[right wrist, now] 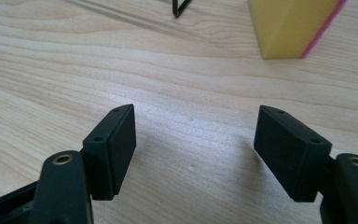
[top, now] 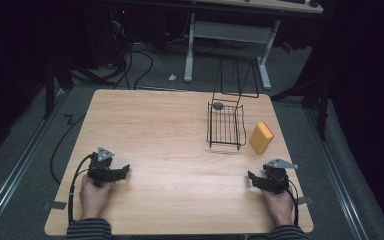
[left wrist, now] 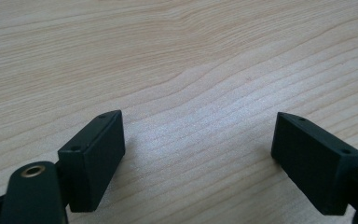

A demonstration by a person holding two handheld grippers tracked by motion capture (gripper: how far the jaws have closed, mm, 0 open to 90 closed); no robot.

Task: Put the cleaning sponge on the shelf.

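Your left gripper (top: pixel 122 172) and right gripper (top: pixel 252 178) rest on the worktop (top: pixel 170 150), jaws released, nothing held; the yellow sponge (top: pixel 261 137) stands just beside the wire basket (top: pixel 226 125), outside it; by my judgement, no work started; grasp and placement remain.

Left gripper (top: pixel 121 173): black two-jaw hand-held tool, matte plastic body.
Right gripper (top: pixel 252 178): same black build, blocky and angular.
Top plates: grey three-cornered metal plate (top: pixel 105 153) on the left gripper, a matching one (top: pixel 280 163) on the right gripper, each with small dark holes.
Jaws: flat black rectangular pads with slanted tips, two small screw holes along each top edge.
Pivots: brass-coloured ring set in the rounded black link behind each jaw.
Cables: thin black cable (top: pixel 73 185) looping from the left gripper; another (top: pixel 295 200) from the right gripper.
Sleeves: dark cuffs (top: pixel 88 229) with fine pale stripes.
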